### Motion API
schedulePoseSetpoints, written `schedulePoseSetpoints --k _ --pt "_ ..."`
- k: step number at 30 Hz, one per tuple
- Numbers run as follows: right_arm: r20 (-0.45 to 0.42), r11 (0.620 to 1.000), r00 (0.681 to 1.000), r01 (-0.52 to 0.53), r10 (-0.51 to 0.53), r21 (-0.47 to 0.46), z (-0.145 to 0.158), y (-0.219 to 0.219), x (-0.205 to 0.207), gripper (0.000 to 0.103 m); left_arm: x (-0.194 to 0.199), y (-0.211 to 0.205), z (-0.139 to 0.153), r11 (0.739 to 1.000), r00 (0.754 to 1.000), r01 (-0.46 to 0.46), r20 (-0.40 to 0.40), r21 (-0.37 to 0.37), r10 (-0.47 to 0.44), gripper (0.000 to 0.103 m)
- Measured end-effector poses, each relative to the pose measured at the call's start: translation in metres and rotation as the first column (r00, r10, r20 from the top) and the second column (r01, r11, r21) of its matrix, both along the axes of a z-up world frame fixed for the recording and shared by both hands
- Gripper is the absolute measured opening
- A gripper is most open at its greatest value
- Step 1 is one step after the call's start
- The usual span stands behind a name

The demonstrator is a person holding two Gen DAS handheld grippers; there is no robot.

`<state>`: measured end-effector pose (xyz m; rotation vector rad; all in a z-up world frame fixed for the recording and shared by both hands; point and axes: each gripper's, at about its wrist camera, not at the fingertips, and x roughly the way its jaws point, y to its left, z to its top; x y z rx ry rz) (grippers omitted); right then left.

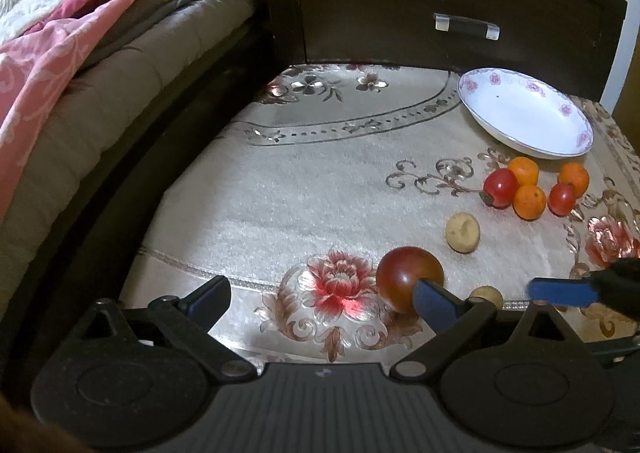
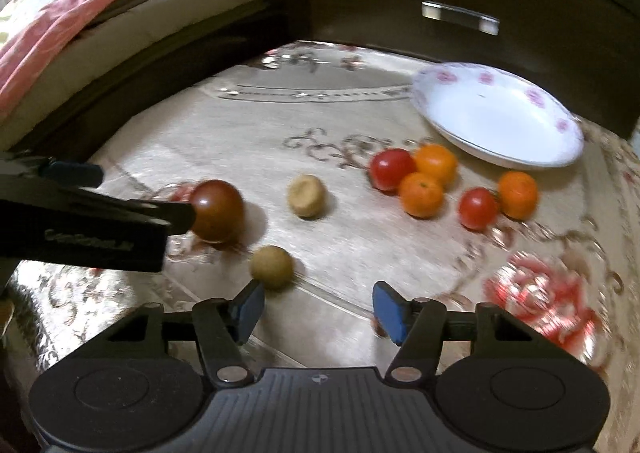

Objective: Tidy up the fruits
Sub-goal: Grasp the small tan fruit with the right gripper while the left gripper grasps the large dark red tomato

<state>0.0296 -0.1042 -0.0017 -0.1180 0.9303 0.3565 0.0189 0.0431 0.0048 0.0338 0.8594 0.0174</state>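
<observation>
A white flowered plate (image 1: 528, 113) (image 2: 496, 117) stands empty at the back right of the cloth-covered table. Near it lie two red tomatoes (image 1: 500, 187) (image 2: 390, 169), three oranges (image 1: 529, 202) (image 2: 421, 194), two small beige fruits (image 1: 463, 232) (image 2: 306, 196) and a large dark red tomato (image 1: 408, 277) (image 2: 218, 210). My left gripper (image 1: 324, 299) is open over the cloth; its right finger sits just in front of the dark tomato. My right gripper (image 2: 318, 307) is open and empty, its left finger beside the nearer beige fruit (image 2: 272, 267).
A dark wooden drawer front with a metal handle (image 1: 466, 26) stands behind the table. A bed with a pink blanket (image 1: 48, 53) runs along the left. The table's front edge is close under both grippers.
</observation>
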Motion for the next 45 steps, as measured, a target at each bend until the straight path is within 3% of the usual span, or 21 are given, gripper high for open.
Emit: schedulePoseSetpoints --k 4,10,26,34,37,45 --pt "0.000 0.998 0.999 -0.055 0.055 0.012 -0.003 0.010 0.006 0.044 0.003 0.001 -0.002 1.000 1.000 -0.003 -0.005 -0.003 0.003 0.103" --pt "0.008 0.994 0.994 -0.105 0.105 0.009 -0.005 0.019 0.018 0.022 0.005 -0.001 -0.003 0.999 1.000 0.022 0.007 -0.023 -0.022 0.103" --pt "-0.047 0.999 0.999 0.005 -0.003 0.033 0.001 -0.026 0.007 0.019 0.017 -0.037 -0.015 0.977 0.979 0.202 -0.006 -0.063 -0.203 0.102" --pt "-0.073 0.999 0.997 0.035 -0.032 0.040 0.004 -0.037 0.003 0.019 0.028 -0.056 -0.025 0.960 0.962 0.262 -0.050 -0.103 -0.268 0.086" --pt "-0.083 0.998 0.995 0.061 -0.058 0.034 0.006 -0.043 0.001 0.019 0.030 -0.065 -0.025 0.958 0.958 0.278 -0.047 -0.075 -0.282 0.081" --pt "-0.107 0.989 0.983 0.146 -0.146 -0.012 0.013 -0.062 -0.008 0.019 0.032 -0.070 -0.021 0.946 0.949 0.306 -0.039 -0.108 -0.312 0.055"
